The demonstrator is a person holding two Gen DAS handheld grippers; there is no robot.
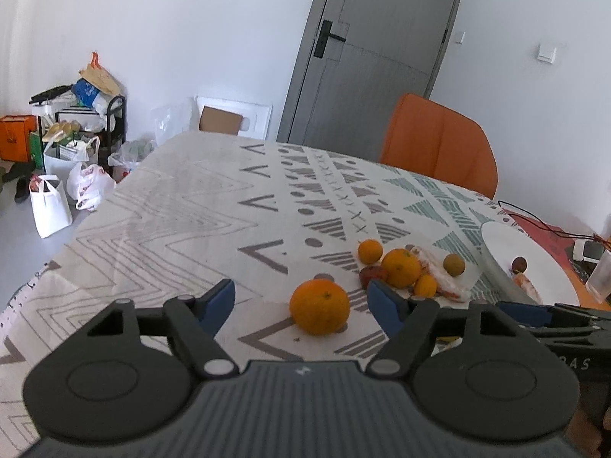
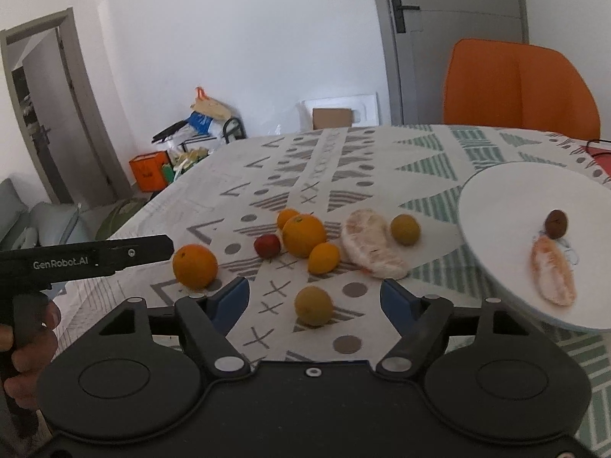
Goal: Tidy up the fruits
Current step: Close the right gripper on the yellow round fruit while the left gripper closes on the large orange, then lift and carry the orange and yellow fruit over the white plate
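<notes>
Between the blue fingers of my left gripper (image 1: 301, 301) lies a big orange (image 1: 320, 307) on the patterned tablecloth, with a gap on each side; the jaws stand open. My right gripper (image 2: 315, 297) is open too, around a dull yellow round fruit (image 2: 314, 305) that its pads do not touch. Beyond lies a cluster: a large orange (image 2: 303, 234), two small oranges, a small red fruit (image 2: 267, 246), a peeled citrus piece (image 2: 372, 244) and a yellow-green fruit (image 2: 405, 229). A white plate (image 2: 496, 198) at the right holds a brown fruit (image 2: 556, 223) and a citrus segment (image 2: 553, 276).
An orange chair (image 2: 519, 87) stands at the table's far side in front of a grey door (image 1: 366, 57). Bags and a loaded cart (image 1: 84, 122) sit on the floor at the left. A black cable and small items (image 1: 588, 248) lie behind the plate. A hand (image 2: 30, 343) holds the left gripper's handle.
</notes>
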